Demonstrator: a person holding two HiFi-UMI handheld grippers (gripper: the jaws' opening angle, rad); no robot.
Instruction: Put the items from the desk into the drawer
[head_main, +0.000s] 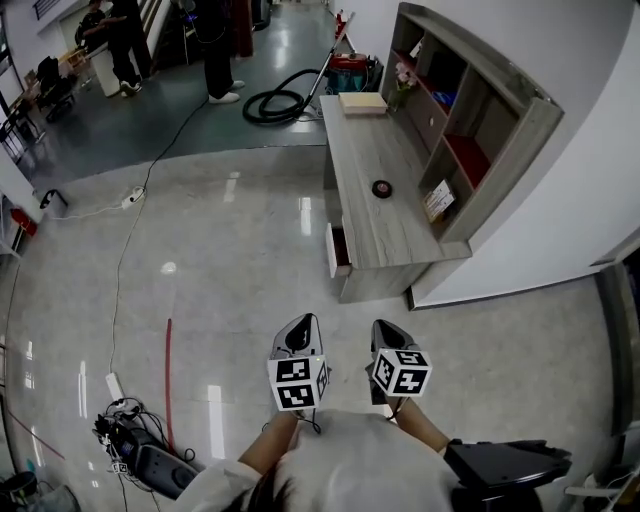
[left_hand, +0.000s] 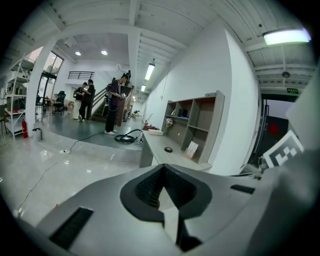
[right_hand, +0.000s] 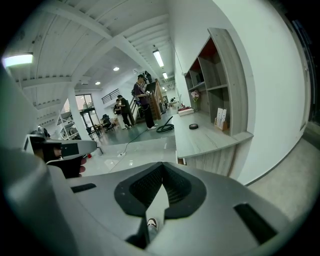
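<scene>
The approach is only starting: the person is standing well apart from the counter (head_main: 375, 225), its drawer (head_main: 337, 250) sitting slightly open. A box (head_main: 362, 102) and a small black round item (head_main: 382, 188) are lying far ahead of the left claw (head_main: 300, 325) and right claw (head_main: 388, 332), both closed on nothing; stepping closer is probably coming next

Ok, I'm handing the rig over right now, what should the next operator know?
Left gripper: shut, empty. Right gripper: shut, empty. Both are over the floor, short of the desk.
On the desk: black round item, flat box at the far end, card leaning on the shelf unit.
Drawer: slightly open.
Done: nothing evident. Left: approach, open the drawer wider, load the items.
</scene>
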